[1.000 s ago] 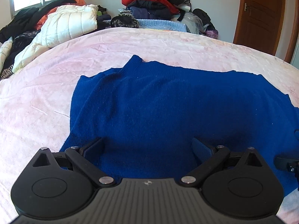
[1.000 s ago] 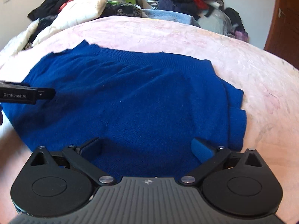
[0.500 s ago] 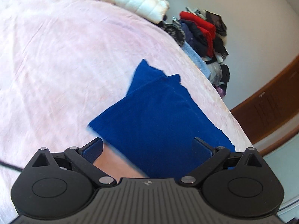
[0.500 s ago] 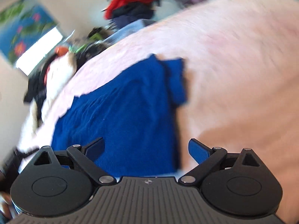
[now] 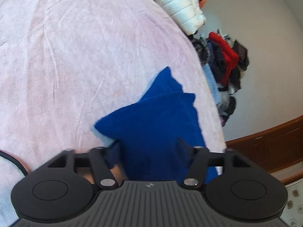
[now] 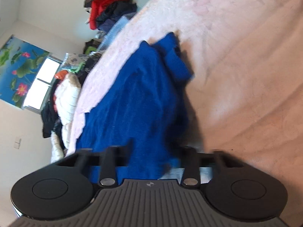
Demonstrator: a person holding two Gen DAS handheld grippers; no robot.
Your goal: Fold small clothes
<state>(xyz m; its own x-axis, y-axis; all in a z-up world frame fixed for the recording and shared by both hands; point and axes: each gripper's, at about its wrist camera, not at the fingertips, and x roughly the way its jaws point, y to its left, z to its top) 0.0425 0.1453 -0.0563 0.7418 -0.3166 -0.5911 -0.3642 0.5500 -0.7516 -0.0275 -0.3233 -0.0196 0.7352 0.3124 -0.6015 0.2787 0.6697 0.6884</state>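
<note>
Pink, wrinkled bedspread fills most of what I see through both wrist cameras, and it is the biggest thing here, carrying everything else. On it lies the blue sweater, the garment I am working on: in the left view it sits low in the middle of the picture and runs from between my fingers up toward twelve o'clock, ending in a pointed corner; in the right view the same sweater stretches from the six o'clock edge up toward one o'clock, with a bunched sleeve or cuff lying at its far end. Past the bed, a heap of clothes with a red piece in it sits at about two o'clock in the left view, and a white puffer jacket lies at one o'clock near the bed's far edge. A brown wooden door shows at four o'clock. In the right view a flower-print blind hangs at nine o'clock above a bright window. My left gripper is closing, its jaws drawn partway in with the sweater's blue cloth between them; I cannot tell whether the pads already press on it. My right gripper is also closing, jaws narrowed around a ridge of the blue cloth that rises between them, though blur keeps me from seeing whether it is pinched.
</note>
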